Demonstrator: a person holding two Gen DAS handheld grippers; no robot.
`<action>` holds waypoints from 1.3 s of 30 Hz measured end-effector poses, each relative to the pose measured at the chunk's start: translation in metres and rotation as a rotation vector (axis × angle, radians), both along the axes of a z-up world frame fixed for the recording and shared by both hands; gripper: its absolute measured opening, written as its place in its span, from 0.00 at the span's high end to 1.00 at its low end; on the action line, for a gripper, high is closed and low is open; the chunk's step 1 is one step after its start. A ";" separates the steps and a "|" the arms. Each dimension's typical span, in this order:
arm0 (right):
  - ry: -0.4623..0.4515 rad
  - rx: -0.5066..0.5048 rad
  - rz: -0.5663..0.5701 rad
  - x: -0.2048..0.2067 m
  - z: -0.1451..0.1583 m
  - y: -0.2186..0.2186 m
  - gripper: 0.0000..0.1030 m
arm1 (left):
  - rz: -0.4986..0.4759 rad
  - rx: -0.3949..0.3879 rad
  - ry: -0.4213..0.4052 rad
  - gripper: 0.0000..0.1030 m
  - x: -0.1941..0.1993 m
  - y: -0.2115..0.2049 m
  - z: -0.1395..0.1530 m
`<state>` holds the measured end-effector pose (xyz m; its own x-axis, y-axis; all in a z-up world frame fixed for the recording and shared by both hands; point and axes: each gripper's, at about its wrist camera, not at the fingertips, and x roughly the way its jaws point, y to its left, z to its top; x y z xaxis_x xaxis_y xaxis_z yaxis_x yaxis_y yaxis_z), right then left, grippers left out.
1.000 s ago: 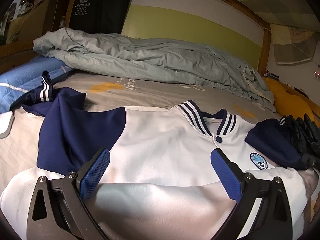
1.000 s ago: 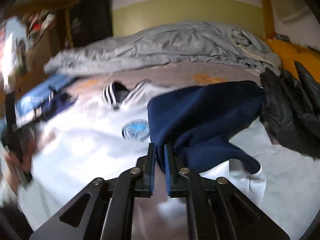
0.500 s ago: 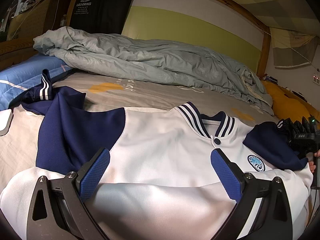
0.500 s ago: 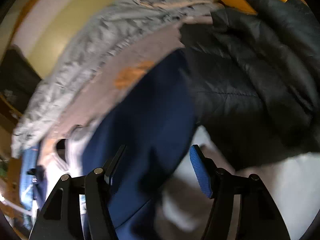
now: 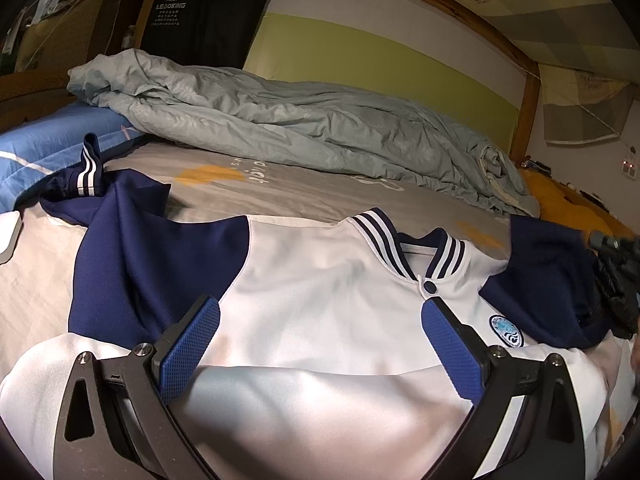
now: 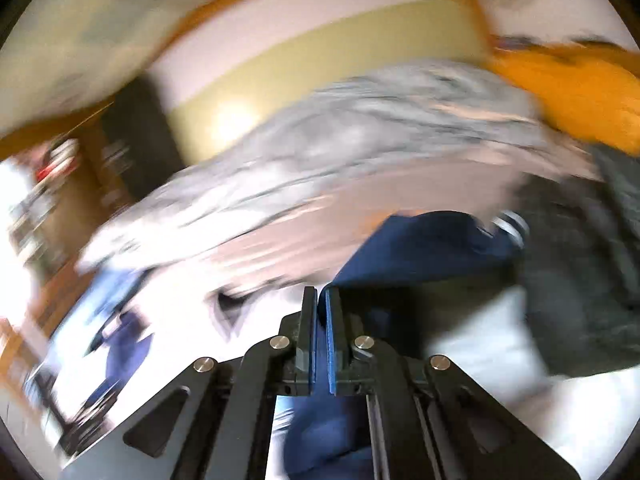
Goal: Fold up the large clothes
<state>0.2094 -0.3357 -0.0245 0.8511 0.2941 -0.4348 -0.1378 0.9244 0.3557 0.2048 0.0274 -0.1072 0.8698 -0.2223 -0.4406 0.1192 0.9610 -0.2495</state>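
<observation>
Risk lies mainly with the right gripper (image 6: pixel 321 300), whose jaws have just been closing and are now seen pressed together on a fold of navy sleeve (image 6: pixel 420 248); the right wrist view is heavily smeared by motion, so how much cloth is caught cannot be told. The white and navy jacket (image 5: pixel 328 304) is spread front-up on the bed (image 5: pixel 304 196), collar toward a crumpled grey duvet (image 5: pixel 300 132), with the other sleeve lying out to the left. A thin pinch could be pulled free during a fast sweep, and the sleeve would drop short of the body. A black padded garment (image 6: pixel 580 280) lies just beside the held sleeve and could be dragged along. The left gripper (image 5: pixel 320 344) is held wide open over the chest, pressing nothing, so the body could be shifted by the pull.
</observation>
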 end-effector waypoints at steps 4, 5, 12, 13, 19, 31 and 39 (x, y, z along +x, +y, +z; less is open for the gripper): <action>0.146 -0.040 0.274 0.005 -0.036 0.084 0.96 | 0.015 0.014 -0.005 0.03 -0.001 -0.001 0.001; 0.185 -0.059 0.309 0.005 -0.052 0.098 0.96 | 0.018 0.012 -0.008 0.03 -0.002 -0.001 0.001; 0.279 -0.112 0.364 -0.011 -0.105 0.116 0.96 | 0.027 0.013 -0.011 0.03 -0.005 0.001 0.001; 0.237 -0.142 0.321 -0.021 -0.096 0.110 0.96 | 0.022 0.018 -0.013 0.03 -0.006 0.001 0.001; 0.074 -0.236 -0.063 -0.038 -0.039 0.041 0.61 | 0.005 0.042 -0.003 0.03 -0.002 -0.005 0.001; 0.436 0.202 -0.490 0.077 -0.077 -0.088 0.23 | 0.007 0.031 -0.008 0.03 -0.003 -0.003 0.001; 0.153 0.053 -0.217 0.069 -0.054 -0.030 0.91 | -0.061 -0.025 -0.083 0.36 -0.015 0.001 0.006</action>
